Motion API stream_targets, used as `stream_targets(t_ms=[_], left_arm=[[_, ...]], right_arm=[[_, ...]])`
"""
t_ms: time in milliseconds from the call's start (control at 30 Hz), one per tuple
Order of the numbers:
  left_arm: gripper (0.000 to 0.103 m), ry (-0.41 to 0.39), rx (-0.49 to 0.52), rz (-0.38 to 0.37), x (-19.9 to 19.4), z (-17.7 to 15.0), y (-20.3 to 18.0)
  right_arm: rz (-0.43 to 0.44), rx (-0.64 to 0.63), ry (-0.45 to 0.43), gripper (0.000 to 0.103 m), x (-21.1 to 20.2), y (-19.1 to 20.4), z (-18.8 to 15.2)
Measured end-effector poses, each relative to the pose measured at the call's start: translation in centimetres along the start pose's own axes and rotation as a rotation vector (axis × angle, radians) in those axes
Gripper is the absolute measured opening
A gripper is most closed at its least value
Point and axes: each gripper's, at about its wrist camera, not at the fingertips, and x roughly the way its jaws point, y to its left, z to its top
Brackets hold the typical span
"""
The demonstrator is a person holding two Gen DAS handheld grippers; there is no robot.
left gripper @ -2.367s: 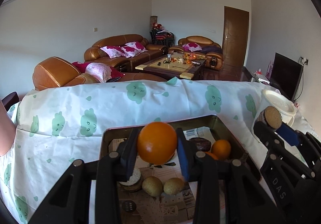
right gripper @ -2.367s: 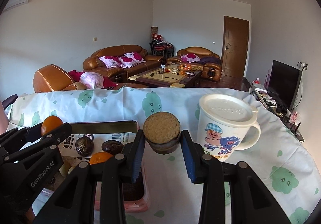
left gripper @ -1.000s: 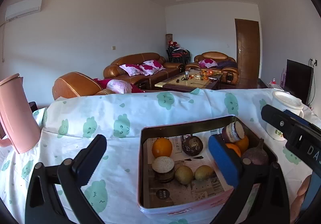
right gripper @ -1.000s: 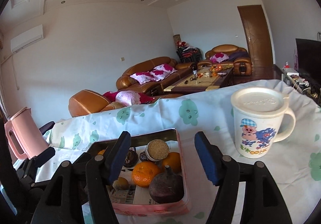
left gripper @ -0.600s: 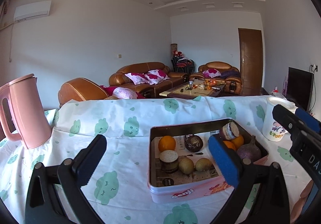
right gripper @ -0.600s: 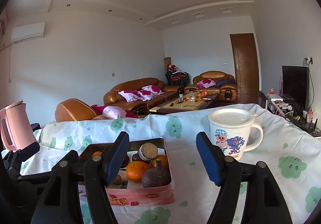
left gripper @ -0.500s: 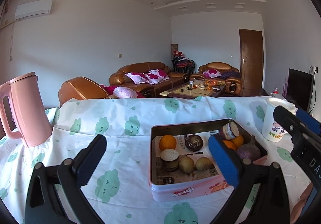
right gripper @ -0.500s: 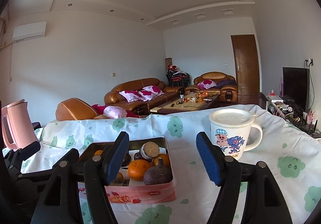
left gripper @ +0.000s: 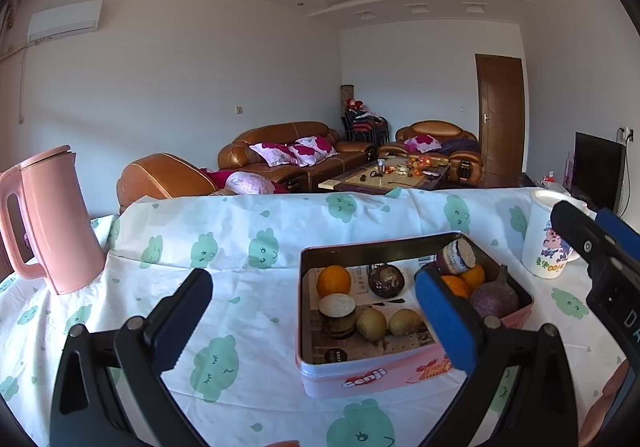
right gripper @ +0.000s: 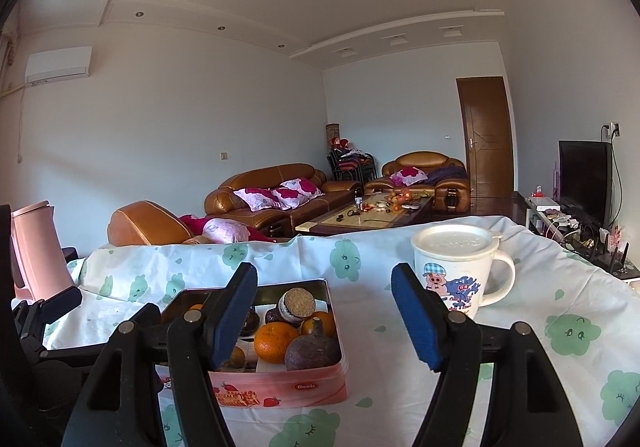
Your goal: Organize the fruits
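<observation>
The tin (left gripper: pixel 362 377) at the lower middle of the left wrist view looks like painted metal, its outer wall glossy pink and its inner wall a dull grey sheen, with printed paper lining the bottom. The oranges (left gripper: pixel 334 280) inside have a pebbled, faintly shiny skin, while the kiwis (left gripper: pixel 371 323) look matt and fuzzy. The counter is covered by a thin, creased cloth (left gripper: pixel 248 311) with a matt printed pattern. At the left edge the kettle (left gripper: pixel 56 219) is smooth pink plastic. The mug (right gripper: pixel 460 271) at the right of the right wrist view looks glazed and glossy under a matt plastic lid. The left tongs (left gripper: pixel 316 321) and right tongs (right gripper: pixel 332 317) are matt black plastic with blue rubbery pads (left gripper: pixel 444 321).
</observation>
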Motion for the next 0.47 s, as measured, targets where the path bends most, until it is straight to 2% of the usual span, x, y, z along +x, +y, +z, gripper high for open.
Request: stream_targets(t_ms=[133,467], left_arm=[[0.103,-0.001,-0.007,0.025,0.01,0.07,-0.1],[0.103,0.004,-0.016,0.024,0.14,0.14,0.01]], right_arm=[[-0.004,0.004,0.006,0.071,0.1,-0.09,-0.02],[-0.005,0.01,0.016,0.071,0.28,-0.21,-0.03]])
